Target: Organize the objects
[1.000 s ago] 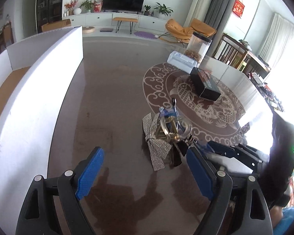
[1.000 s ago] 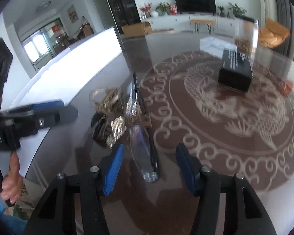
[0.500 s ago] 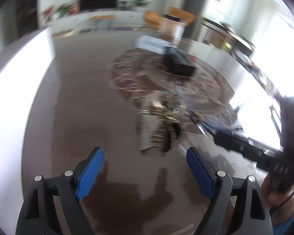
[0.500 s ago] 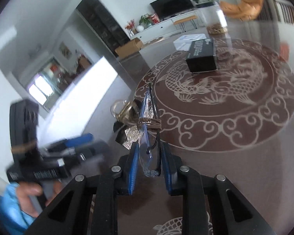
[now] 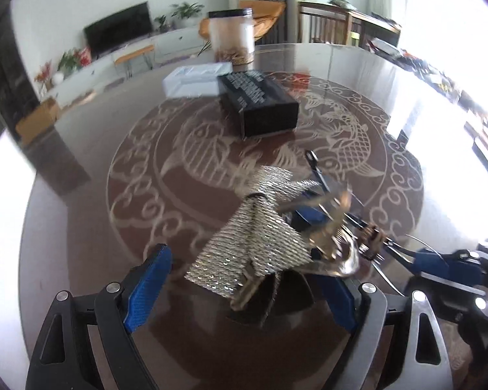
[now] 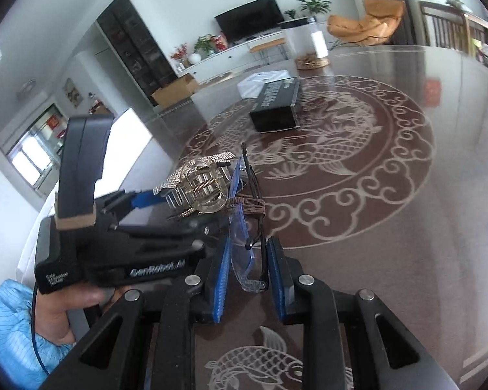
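A sparkly silver hair clip with a gold claw (image 5: 260, 247) hangs off a pair of glasses (image 6: 249, 227), tied to them by a brown cord. In the right wrist view the clip (image 6: 195, 185) is held up above the glass table. My right gripper (image 6: 249, 266) is shut on the folded glasses. My left gripper (image 5: 240, 289) is open, its blue pads on either side of the clip; it shows from the side in the right wrist view (image 6: 140, 201).
A black box (image 5: 257, 104) lies on the round patterned table (image 5: 130, 175), with a white box (image 5: 195, 78) and a clear jar (image 5: 232, 40) behind it. The table edge runs along the left.
My right gripper closed on the glasses and lifted them with the clip. My left gripper swung round and moved in so its open pads flank the clip.
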### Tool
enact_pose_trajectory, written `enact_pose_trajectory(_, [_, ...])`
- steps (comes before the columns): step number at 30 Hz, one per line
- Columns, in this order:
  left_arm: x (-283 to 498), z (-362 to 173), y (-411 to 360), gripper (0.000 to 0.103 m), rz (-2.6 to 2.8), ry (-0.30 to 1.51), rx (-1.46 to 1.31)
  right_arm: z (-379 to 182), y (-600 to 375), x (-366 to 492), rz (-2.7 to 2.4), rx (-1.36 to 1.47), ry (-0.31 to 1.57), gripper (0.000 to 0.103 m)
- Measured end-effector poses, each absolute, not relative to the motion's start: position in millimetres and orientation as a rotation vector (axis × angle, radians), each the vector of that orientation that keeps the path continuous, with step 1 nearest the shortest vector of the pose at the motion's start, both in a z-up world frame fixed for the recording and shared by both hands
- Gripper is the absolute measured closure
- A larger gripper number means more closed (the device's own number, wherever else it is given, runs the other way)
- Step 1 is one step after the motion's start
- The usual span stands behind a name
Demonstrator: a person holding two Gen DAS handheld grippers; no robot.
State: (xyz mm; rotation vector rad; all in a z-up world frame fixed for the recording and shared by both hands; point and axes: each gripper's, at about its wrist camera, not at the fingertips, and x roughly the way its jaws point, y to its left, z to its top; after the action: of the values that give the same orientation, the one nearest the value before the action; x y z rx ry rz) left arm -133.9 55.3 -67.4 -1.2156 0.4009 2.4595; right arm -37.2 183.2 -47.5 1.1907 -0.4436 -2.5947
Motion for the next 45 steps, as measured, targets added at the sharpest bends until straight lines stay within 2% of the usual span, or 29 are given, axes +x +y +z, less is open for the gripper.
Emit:
enact_pose_trajectory(7, [-128.4, -60.2, 94.7, 0.015, 2.406, 0.83, -1.02, -47.1, 204.4, -29.2, -2.632, 1.196, -0.574, 0.079])
enact_pose_trajectory(9, [-129.0, -59.0, 96.3, 0.015, 2.39, 0.862, -1.001, -46.5, 214.0, -24.5, -2.579, 1.153, -0.687, 0.079])
enact_pose_trajectory(12, [-143.5, -57.1, 87.7, 0.015, 2.367, 0.713, -1.102, -40.2, 216.4, -19.2, -2.638, 1.132, -0.673, 0.079])
enact_pose_trajectory(17, [-170.4, -61.6, 57.4, 0.015, 2.361, 0.304, -1.281, -25.1, 211.3, -6.5, -2.831, 1.117, -0.495, 0.079])
enact_pose_trajectory(26, [-155.8, -63.0, 36.9, 0.015, 2.453, 0.25, -1.284, -52.5, 221.0, -23.6, -2.854, 1.37, -0.459, 0.079])
enact_pose_trajectory(28, [-153.1, -65.2, 33.4, 0.015, 2.468, 0.245, -1.282, -48.1, 225.6, -19.9, -2.873, 1.372, -0.48, 0.073])
enact_pose_trajectory(29, [-151.3, -66.1, 29.6, 0.015, 2.47, 0.237, -1.281, -45.0, 228.9, -15.2, -2.889, 1.37, -0.493, 0.065])
enact_pose_trajectory(30, [-152.8, -67.5, 28.6, 0.015, 2.471, 0.234, -1.28, -42.4, 231.8, -12.8, -2.889, 1.364, -0.513, 0.051])
enact_pose_trajectory(31, [-154.5, -67.8, 28.0, 0.015, 2.471, 0.234, -1.278, -39.9, 232.9, -11.5, -2.895, 1.36, -0.521, 0.042])
enact_pose_trajectory(32, [-154.9, -68.2, 27.7, 0.015, 2.472, 0.233, -1.275, -37.3, 233.8, -9.8, -2.915, 1.372, -0.51, 0.023])
enact_pose_trajectory(33, [-154.9, -68.4, 27.5, 0.015, 2.473, 0.233, -1.272, -36.6, 234.4, -9.5, -2.936, 1.399, -0.491, 0.015])
enact_pose_trajectory(45, [-152.3, -67.6, 24.1, 0.014, 2.448, 0.188, -1.241, -27.7, 235.0, -7.4, -2.942, 1.428, -0.421, 0.007])
